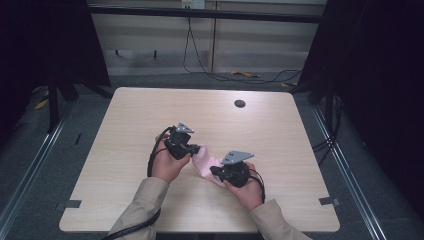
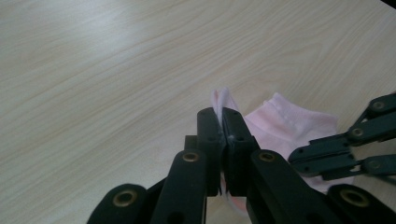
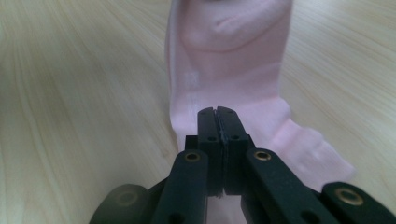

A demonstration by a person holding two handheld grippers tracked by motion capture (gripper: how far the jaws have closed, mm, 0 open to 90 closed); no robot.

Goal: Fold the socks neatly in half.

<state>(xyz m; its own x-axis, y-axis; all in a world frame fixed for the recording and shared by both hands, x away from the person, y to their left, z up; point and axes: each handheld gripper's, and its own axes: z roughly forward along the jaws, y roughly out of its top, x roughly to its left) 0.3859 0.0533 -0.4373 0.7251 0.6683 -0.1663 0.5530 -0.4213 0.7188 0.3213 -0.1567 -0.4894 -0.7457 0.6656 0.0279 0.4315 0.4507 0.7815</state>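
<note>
In the high view, a pink sock (image 1: 206, 162) is lying on the light wooden table (image 1: 130, 125), well on the person's side of the round black cable hole (image 1: 240, 103) near the far edge. The left gripper (image 1: 192, 149) is touching the sock's left end, and the right gripper (image 1: 216, 171) is touching its nearer right end, so the sock is stretching between the two.

In the left gripper view, the left gripper (image 2: 221, 122) is pinching a thin fold of the sock (image 2: 289, 119) between jaws pressed together, with the fabric poking up just past the tips. The rest of the sock is spreading to the right of the jaws, where the right gripper (image 2: 299, 156) is reaching onto it.

In the right gripper view, the right gripper (image 3: 217, 122) is closing its jaws tight on the sock (image 3: 229, 56), gripping an edge near its bend. The sock is running away from the jaws toward the top.
</note>
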